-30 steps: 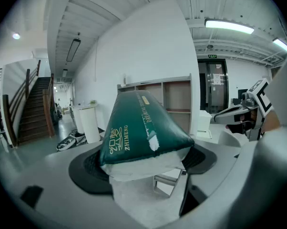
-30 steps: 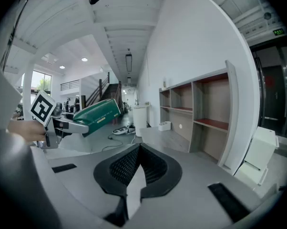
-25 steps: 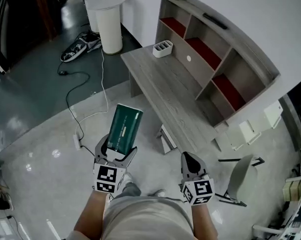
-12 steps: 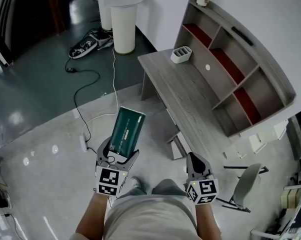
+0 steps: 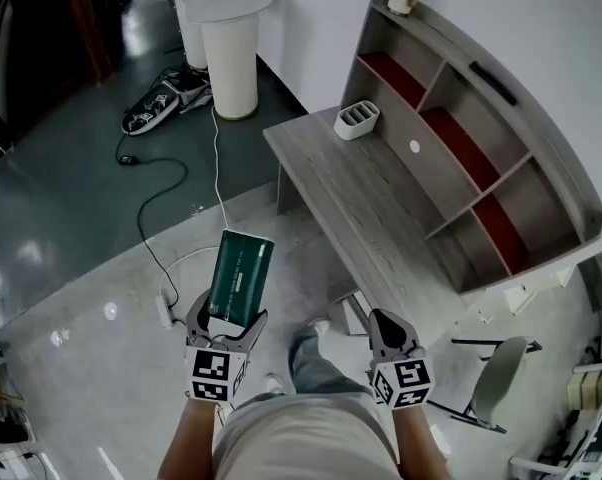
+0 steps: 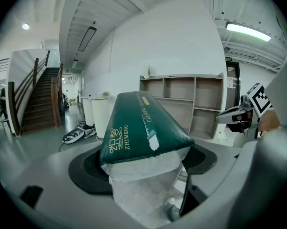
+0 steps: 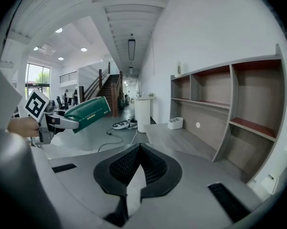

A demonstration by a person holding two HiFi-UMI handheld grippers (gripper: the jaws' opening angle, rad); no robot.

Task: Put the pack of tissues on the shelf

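A dark green pack of tissues (image 5: 239, 277) sticks out forward from my left gripper (image 5: 223, 320), which is shut on its near end. In the left gripper view the pack (image 6: 136, 128) fills the middle, with its white underside showing. My right gripper (image 5: 384, 330) is held low on the right with its jaws closed and nothing in them; its view shows the two black pads (image 7: 153, 166) meeting at the tips. The shelf (image 5: 481, 138), grey with red-lined compartments, stands on the back of a grey desk (image 5: 361, 208) ahead and to the right. The pack (image 7: 88, 112) also shows at the left of the right gripper view.
A white organiser (image 5: 357, 119) sits on the desk's far end. A white round pedestal (image 5: 228, 43) stands beyond the desk, with shoes (image 5: 156, 99) and a cable (image 5: 161, 198) on the floor. A grey chair (image 5: 501, 368) is at the lower right.
The view has shifted as the person steps: a leg now shows ahead, the desk sits slightly lower and left in the frame. The pack stays gripped and points more straight ahead.
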